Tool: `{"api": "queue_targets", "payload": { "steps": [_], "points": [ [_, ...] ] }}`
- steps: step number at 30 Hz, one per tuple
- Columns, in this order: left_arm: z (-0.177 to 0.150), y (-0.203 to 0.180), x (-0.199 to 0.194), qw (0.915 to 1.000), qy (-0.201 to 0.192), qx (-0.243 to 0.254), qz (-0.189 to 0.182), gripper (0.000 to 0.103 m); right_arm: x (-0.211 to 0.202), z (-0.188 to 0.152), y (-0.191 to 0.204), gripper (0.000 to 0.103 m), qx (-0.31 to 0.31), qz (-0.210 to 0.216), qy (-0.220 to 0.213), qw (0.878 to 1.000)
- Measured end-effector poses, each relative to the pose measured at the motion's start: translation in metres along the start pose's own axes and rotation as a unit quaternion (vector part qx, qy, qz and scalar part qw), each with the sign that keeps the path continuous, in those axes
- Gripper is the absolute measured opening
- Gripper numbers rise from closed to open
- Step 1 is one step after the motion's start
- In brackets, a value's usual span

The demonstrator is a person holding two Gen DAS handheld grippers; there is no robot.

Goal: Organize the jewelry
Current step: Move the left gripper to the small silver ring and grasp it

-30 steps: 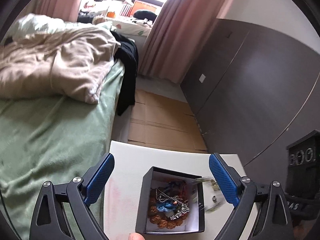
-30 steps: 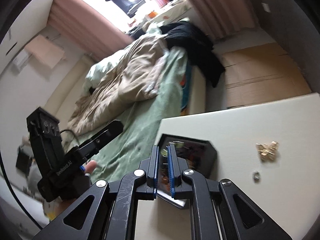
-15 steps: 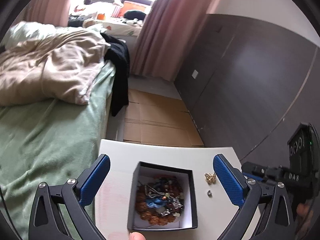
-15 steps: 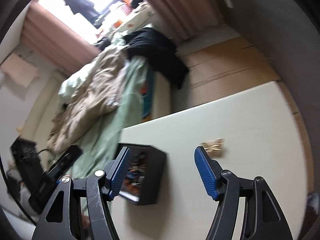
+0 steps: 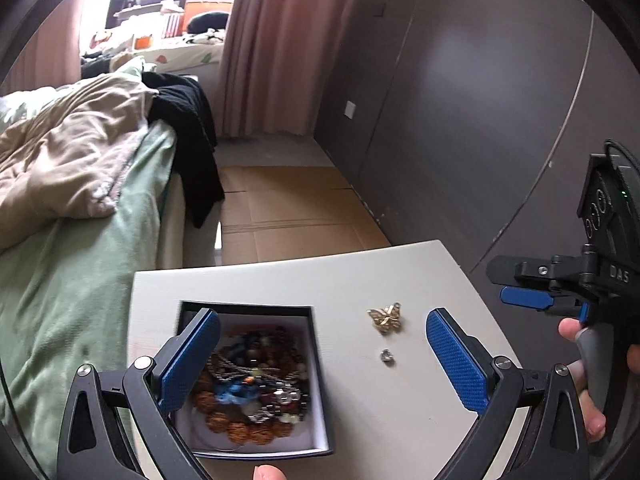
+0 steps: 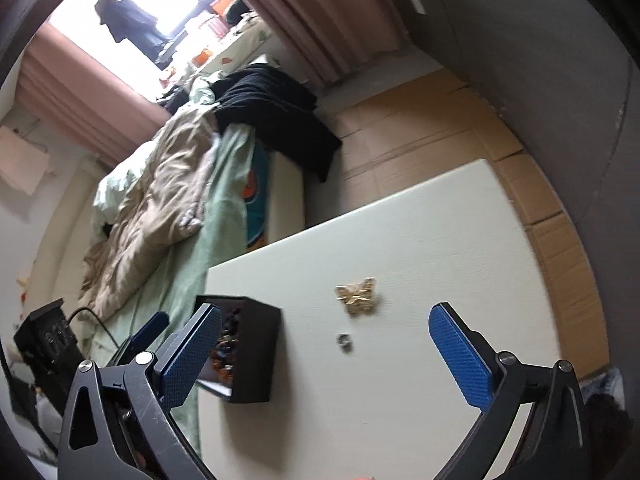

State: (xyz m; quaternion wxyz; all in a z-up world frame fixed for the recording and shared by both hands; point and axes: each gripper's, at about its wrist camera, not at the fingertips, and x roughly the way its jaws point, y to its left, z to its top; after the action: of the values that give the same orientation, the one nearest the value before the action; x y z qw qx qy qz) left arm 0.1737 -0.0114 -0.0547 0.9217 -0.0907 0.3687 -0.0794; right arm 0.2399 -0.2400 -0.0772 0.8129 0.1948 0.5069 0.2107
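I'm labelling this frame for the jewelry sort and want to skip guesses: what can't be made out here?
- Box contents: left wrist view, the left finger covers one side; the beads are a tangle, pieces uncountable.
- Same box in the right wrist view: seen side-on, its wall hides most of the inside.
- Small silver piece: too small to tell ring from stud.
- Gold butterfly piece: clasp or pin not visible.

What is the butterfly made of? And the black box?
The butterfly looks like shiny gold-colored metal: it glints in the light. The box looks like matte black cardboard with a white lining, though the material is hard to tell.
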Motion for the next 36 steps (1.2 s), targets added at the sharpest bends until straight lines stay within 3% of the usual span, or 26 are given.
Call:
{"api": "queue_targets", "payload": {
  "steps": [7,14,21,26,28,30,31,36],
  "points": [
    [0.001,-0.011,0.012,0.9995,0.028,-0.014,-0.008,0.102,-0.009,0.003,-0.023,0.103,0.009,-0.012,0.009,1.0],
    [0.003,-0.04,0.018,0.9984,0.049,0.027,0.003,0.101,-0.019,0.005,-0.039,0.103,0.009,-0.026,0.01,1.0],
    [-0.002,-0.064,0.035,0.9938,0.095,0.058,-0.004,0.079,-0.045,0.009,-0.052,0.103,0.019,-0.007,-0.037,0.999],
    [-0.003,-0.068,0.05,0.9891,0.137,0.054,-0.005,0.06,-0.051,0.01,-0.062,0.103,0.03,0.002,-0.043,0.999],
    [-0.004,-0.071,0.057,0.9865,0.153,0.058,0.003,0.046,-0.053,0.011,-0.065,0.101,0.034,-0.001,-0.046,0.998],
    [-0.006,-0.076,0.064,0.9839,0.168,0.061,0.009,0.039,-0.056,0.01,-0.07,0.093,0.038,-0.006,-0.049,0.998],
    [-0.007,-0.077,0.067,0.9831,0.173,0.061,0.008,0.039,-0.056,0.01,-0.071,0.087,0.04,-0.006,-0.048,0.998],
    [-0.016,-0.087,0.09,0.9754,0.207,0.074,0.01,0.033,-0.058,0.011,-0.085,0.086,0.055,-0.022,-0.043,0.997]
  ]
}}
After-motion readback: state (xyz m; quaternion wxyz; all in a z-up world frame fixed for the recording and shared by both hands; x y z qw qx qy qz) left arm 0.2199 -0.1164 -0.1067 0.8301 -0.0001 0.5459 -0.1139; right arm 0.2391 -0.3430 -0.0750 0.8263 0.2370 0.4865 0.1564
